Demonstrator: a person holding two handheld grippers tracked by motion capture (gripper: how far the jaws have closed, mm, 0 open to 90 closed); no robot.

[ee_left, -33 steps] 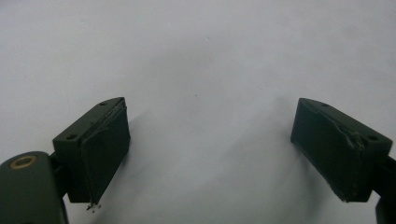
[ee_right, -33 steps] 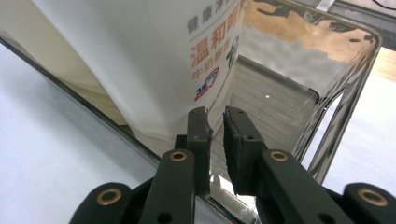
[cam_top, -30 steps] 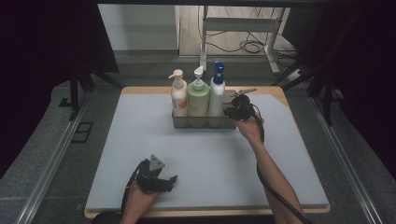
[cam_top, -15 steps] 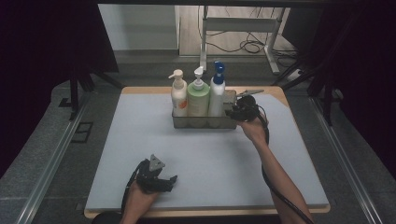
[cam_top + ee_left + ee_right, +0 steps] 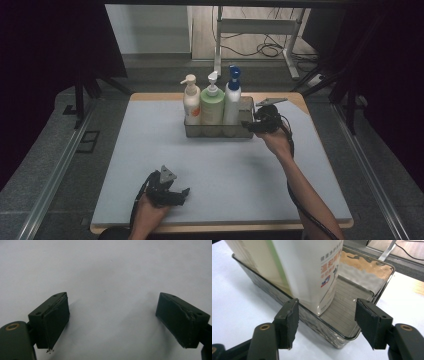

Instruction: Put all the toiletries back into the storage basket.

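Clear plastic caddy (image 5: 352,322) mid-worktop, three pump bottles (image 5: 212,102) inside: rigid, slick, bottom-heavy; best gripped at rim. Right gripper (image 5: 327,322) beside caddy's end, jaws just opening, empty; left gripper (image 5: 112,320) well apart, wide, empty.

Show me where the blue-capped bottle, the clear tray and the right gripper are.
blue-capped bottle (image 5: 232,102), high view, on its white body.
clear tray (image 5: 375,291), right gripper view, on its far end wall.
right gripper (image 5: 326,322), right gripper view, midway between its open fingers.

Grey-blue table mat (image 5: 150,150) on wooden table (image 5: 295,100); clear tray (image 5: 216,131) w/ bottles just left of right gripper (image 5: 250,126).
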